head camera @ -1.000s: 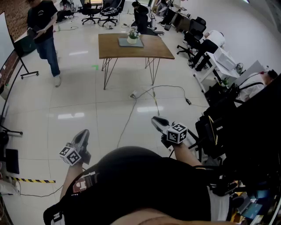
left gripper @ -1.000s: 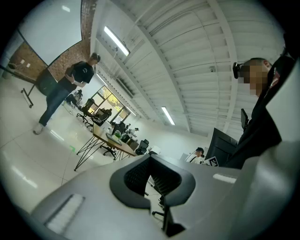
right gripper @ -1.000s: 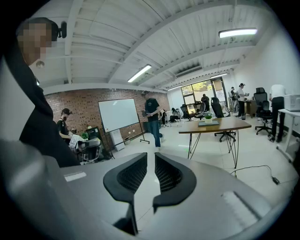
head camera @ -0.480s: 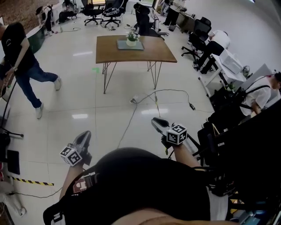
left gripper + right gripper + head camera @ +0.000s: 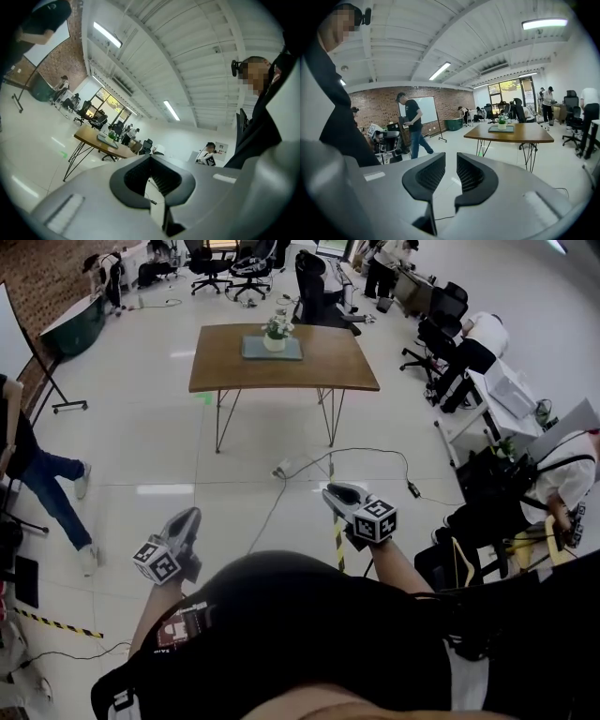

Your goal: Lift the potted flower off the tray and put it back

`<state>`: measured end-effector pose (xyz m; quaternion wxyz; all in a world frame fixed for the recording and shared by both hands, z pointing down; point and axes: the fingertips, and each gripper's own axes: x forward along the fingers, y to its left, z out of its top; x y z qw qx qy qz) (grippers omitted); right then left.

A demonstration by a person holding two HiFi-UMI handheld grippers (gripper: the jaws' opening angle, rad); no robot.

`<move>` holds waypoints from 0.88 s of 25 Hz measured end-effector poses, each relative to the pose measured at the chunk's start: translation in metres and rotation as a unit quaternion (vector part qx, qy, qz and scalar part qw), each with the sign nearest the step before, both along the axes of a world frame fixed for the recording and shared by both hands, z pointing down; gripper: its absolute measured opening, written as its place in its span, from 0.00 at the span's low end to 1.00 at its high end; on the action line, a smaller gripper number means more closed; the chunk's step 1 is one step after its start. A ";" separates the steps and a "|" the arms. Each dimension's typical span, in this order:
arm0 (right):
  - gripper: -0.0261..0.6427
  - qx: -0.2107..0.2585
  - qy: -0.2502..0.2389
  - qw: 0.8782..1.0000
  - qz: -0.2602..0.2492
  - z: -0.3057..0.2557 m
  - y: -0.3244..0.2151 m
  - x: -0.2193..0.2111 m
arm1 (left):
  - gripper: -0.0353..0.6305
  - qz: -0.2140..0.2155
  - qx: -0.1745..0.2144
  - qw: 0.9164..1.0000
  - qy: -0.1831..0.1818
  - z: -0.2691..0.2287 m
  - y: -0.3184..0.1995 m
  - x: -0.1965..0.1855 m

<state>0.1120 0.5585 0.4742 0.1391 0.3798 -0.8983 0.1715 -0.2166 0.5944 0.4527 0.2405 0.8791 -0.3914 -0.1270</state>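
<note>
The potted flower (image 5: pixel 275 331), white blooms in a white pot, stands on a grey tray (image 5: pixel 272 350) on the wooden table (image 5: pixel 328 362) far across the floor. The right gripper view shows the same flower (image 5: pixel 502 122) and table (image 5: pixel 525 133) in the distance, and the left gripper view shows the table (image 5: pixel 98 143). My left gripper (image 5: pixel 187 518) is held low by my body, its jaws (image 5: pixel 151 157) shut and empty. My right gripper (image 5: pixel 339 493) points toward the table; its jaws (image 5: pixel 451 157) are opening, a narrow gap between them with nothing in it.
A cable (image 5: pixel 309 460) and power strip (image 5: pixel 281 468) lie on the floor between me and the table. A person (image 5: pixel 37 474) walks at the left. Office chairs (image 5: pixel 323 287) stand behind the table. Desks with seated people (image 5: pixel 469 343) line the right side.
The table has drawn nearer in the head view. The person at the left has walked down toward the left edge. Both grippers keep their places beside my body.
</note>
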 end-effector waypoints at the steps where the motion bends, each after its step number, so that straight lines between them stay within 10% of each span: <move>1: 0.17 -0.002 -0.002 1.000 -0.001 0.002 -0.006 0.006 | 0.05 0.000 -0.002 1.000 -0.002 0.001 -0.007 0.005; 22: 0.11 0.025 0.014 0.984 0.176 -0.021 -0.236 0.003 | 0.05 0.156 0.013 0.988 0.016 0.008 -0.348 -0.022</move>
